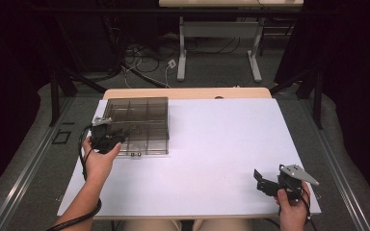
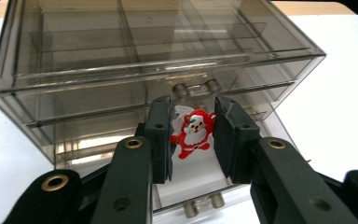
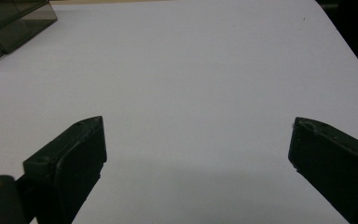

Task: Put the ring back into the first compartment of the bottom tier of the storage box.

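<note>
From the high view, a white table top (image 1: pixel 212 159) takes up the middle of the frame, with a smoky clear plastic drawer box (image 1: pixel 137 125) sitting at its upper left. The left gripper (image 1: pixel 113 137) is held at the box's near left corner, in the left centre of the frame, its jaws pointing to the right over the front of the box; how far they stand apart I cannot tell from here. The right gripper (image 1: pixel 260 183) sits low at the lower right of the frame, well apart from the box, over bare white table, with its grey plate on top.

In the left gripper view, the drawer box (image 2: pixel 98 56) fills the upper half of the frame, its compartments showing through the tinted walls. A drawer (image 2: pixel 191 179) is pulled out toward the lower centre, two small knobs on its front edge. The left gripper (image 2: pixel 193 133) hangs over this open drawer, jaws partly spread. Between them, in the centre of the frame, is a small red and white Santa figure (image 2: pixel 193 133); its left side looks to touch the left jaw, while a gap shows on the right, so whether it is pinched or lying in the drawer I cannot tell.

In the right gripper view, the right gripper (image 3: pixel 196 154) has its jaws spread wide at the lower corners, bare table (image 3: pixel 191 70) between them. A corner of the box (image 3: pixel 14 21) shows at the upper left.
</note>
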`<state>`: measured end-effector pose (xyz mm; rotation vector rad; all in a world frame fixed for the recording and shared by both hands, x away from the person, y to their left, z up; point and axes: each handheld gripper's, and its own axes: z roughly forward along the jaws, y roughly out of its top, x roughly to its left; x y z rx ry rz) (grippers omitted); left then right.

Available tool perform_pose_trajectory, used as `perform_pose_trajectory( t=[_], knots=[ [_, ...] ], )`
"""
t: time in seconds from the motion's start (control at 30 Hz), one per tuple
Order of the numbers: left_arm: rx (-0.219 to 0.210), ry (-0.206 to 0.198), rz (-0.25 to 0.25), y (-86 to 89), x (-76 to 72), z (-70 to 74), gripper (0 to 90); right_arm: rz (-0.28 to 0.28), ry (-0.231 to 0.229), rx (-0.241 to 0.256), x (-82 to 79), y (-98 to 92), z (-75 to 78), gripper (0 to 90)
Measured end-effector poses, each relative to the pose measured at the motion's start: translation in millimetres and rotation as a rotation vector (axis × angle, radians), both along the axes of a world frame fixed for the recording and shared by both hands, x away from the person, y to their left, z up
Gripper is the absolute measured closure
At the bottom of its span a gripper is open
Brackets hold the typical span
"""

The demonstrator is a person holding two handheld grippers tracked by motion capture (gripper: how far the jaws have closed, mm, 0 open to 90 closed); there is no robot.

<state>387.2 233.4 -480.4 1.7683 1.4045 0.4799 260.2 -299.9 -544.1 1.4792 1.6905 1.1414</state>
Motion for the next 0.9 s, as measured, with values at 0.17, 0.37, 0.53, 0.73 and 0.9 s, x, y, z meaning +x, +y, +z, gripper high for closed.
perform_pose_trajectory(
  t=[0.17, 0.37, 0.53, 0.73, 0.9],
  knots=[
    [0.002, 0.005, 0.016, 5.3, -0.1, -4.1, 67.9, -0.001, -0.006, 0.001, 0.4, 0.3, -0.6, 4.0],
    [0.002, 0.013, 0.034, 11.0, 0.6, -8.6, 67.9, 0.001, -0.003, 0.0, 0.2, 0.7, -0.5, 4.0],
    [0.005, 0.025, 0.052, 14.6, 1.2, -14.3, 67.9, 0.002, 0.003, 0.004, 0.0, 0.6, -0.3, 4.0],
    [0.008, 0.038, 0.069, 18.9, 1.7, -21.8, 67.8, 0.005, 0.002, -0.001, 0.0, 0.6, -0.3, 4.1],
    [0.01, 0.05, 0.085, 23.2, 2.5, -27.3, 67.8, 0.006, 0.0, 0.002, 0.3, 1.1, -0.7, 4.2]
  ],
)
